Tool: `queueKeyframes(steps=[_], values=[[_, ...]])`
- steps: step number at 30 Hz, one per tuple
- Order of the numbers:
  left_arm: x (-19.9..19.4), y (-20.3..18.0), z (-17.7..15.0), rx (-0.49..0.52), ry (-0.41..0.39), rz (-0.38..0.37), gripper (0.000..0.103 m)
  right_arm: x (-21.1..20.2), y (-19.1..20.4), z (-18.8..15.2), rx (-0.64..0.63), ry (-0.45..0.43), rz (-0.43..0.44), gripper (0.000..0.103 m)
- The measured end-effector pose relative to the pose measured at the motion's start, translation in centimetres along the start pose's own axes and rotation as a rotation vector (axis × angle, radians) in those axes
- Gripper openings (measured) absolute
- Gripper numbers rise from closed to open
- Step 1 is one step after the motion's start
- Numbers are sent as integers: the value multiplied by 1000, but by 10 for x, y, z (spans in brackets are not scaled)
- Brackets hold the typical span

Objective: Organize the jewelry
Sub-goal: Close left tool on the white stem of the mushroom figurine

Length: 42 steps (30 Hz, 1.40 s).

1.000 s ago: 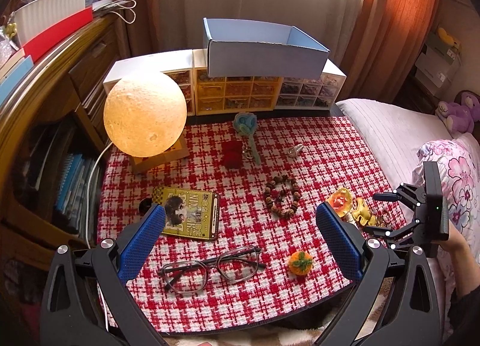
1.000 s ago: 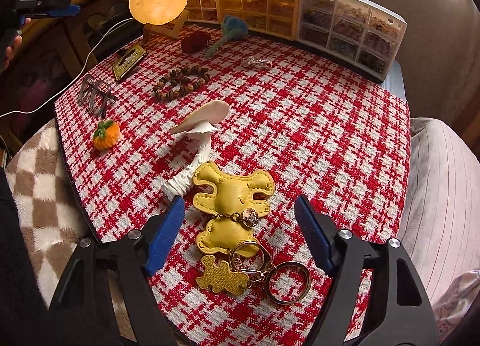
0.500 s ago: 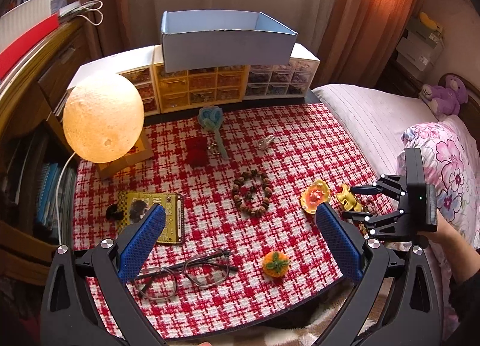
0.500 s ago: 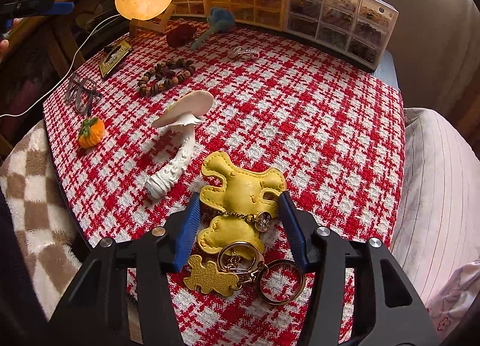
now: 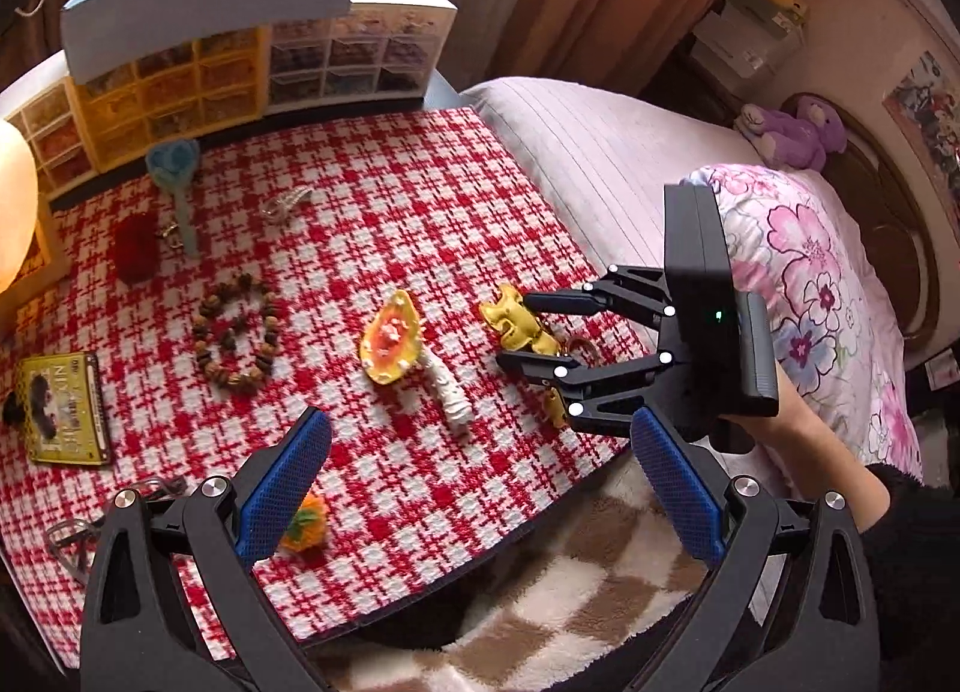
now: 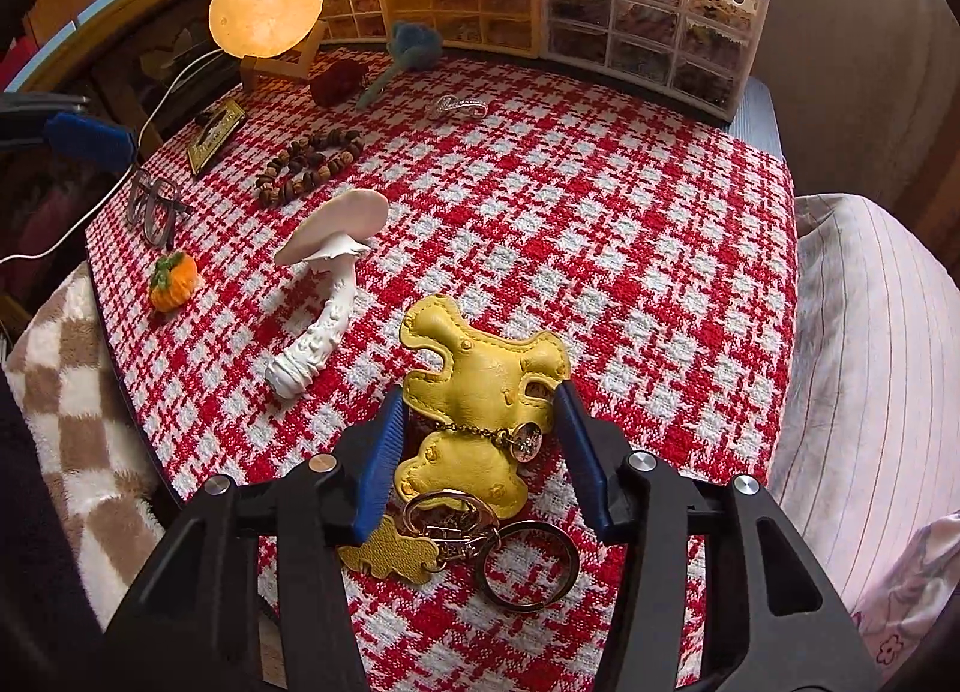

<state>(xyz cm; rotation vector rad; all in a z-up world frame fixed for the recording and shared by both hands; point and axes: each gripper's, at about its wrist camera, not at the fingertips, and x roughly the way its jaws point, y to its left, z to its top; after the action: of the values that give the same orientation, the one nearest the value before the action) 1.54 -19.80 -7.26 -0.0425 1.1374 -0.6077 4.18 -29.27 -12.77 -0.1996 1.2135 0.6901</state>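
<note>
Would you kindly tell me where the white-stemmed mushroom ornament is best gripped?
Grip the white-stemmed mushroom ornament across its narrow curved stem, coming from above. It lies on its side on the red checked cloth, so the stem sits low, and the wide cap looks harder to span.
</note>
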Motion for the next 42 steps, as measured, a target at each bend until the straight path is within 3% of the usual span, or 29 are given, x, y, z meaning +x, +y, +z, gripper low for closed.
queueKeyframes(steps=[4, 9, 13, 19, 21, 23, 24, 28, 32, 42], values=[[21, -9, -5, -74, -6, -33, 99, -2, -6, -2, 23, -18, 47, 49], [41, -11, -6, -131, 4, 10, 93, -5, -13, -4, 37, -41, 100, 49], [56, -10, -6, -158, 31, 42, 76, -5, -13, -3, 5, -29, 113, 49], [78, -13, -5, -83, 88, 147, 58, -5, -15, -2, -38, -12, 140, 49], [84, -16, -5, -57, 100, 175, 48, -5, -16, -2, -41, -11, 145, 49], [89, -16, -5, -37, 108, 198, 31, -4, -14, -2, -68, -6, 137, 49], [92, -17, -5, -26, 120, 202, 28, -4, -14, -1, -74, 2, 135, 49], [97, -19, 0, -8, 137, 214, 28, -1, -12, 3, -78, 43, 122, 49], [111, -10, -1, -19, 171, 240, 22, 1, 4, 1, -169, 57, 32, 49], [106, -14, -7, 52, 148, 288, 18, 1, 3, 6, -185, 98, 41, 49]])
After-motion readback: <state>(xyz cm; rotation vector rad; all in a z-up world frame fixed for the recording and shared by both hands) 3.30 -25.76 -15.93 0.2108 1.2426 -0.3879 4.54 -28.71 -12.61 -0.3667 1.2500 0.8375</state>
